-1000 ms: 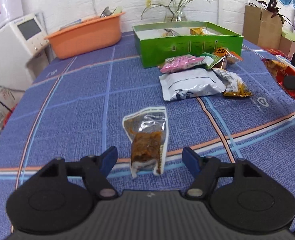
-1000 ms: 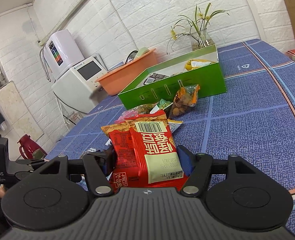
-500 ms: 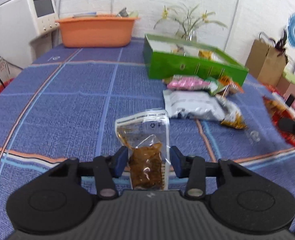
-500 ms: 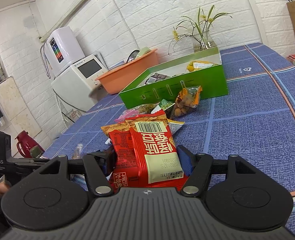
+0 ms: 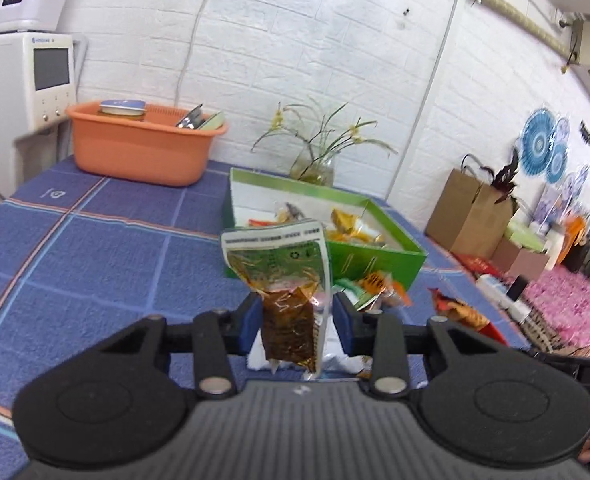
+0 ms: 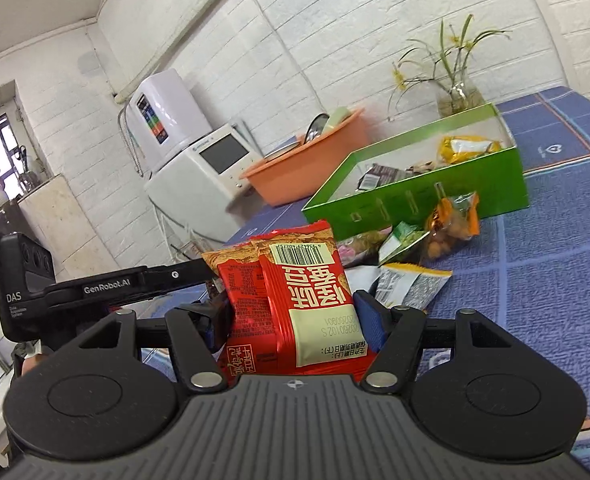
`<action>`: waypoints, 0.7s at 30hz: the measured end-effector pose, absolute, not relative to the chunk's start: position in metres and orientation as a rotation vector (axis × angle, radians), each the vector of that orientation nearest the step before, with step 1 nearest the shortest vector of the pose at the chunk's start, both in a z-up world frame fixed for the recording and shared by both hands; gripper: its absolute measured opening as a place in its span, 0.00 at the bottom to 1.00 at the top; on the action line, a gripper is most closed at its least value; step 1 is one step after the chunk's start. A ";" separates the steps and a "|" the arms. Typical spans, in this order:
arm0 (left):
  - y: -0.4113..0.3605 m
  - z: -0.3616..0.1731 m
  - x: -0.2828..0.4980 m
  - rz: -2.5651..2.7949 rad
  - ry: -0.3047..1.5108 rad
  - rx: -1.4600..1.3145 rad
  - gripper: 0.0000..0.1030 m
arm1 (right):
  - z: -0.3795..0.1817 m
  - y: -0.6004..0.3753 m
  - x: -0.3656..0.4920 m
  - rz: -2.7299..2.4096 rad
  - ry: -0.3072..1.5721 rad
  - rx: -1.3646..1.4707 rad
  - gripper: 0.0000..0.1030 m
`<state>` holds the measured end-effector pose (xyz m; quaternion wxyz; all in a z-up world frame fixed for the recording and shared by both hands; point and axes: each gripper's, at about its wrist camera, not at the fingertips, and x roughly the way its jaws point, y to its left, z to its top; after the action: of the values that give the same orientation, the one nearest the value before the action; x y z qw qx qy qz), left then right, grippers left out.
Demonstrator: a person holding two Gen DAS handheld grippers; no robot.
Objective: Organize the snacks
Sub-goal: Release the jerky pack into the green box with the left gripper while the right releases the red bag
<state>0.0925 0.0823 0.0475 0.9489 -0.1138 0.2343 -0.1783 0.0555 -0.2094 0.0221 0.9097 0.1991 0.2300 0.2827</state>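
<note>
Lifted clear of the blue tablecloth now: the clear sauce packet, lying flat between spread fingers a second ago and pinched half a second ago, hangs upright in the left gripper, clamped at its brown lower half with the printed top flopping toward the camera. Pointed more at the wall and the green box than down at the cloth as before, which reads as the pick being finished and the carry to the box begun. Unchanged on the other side: the right gripper closed on two overlapping red snack packs, barcode end up, held above the table and facing the same box. Two items in hand, then, and probably both bound for the box, though no drop yet. Inside the green box, white-lined and open-topped: a yellow pack at the far end, a dark pack with a barcode label nearer the middle, a few smaller wrappers too blurred to name. Just outside its front wall, still loose on the cloth: an orange bag of nuts, a green pack, a grey-and-yellow pack. Farther back, an orange tub with a lidded tin and some metal ware, apart from the snack work.
</note>
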 end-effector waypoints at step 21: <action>-0.002 0.078 0.262 -0.289 0.311 -0.074 0.33 | 0.051 -0.232 0.187 0.250 0.242 0.304 1.00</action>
<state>0.2617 -0.0025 0.0782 0.9768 -0.0366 0.1544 -0.1436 0.1867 -0.2319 0.0507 0.9734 0.1508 0.1201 0.1237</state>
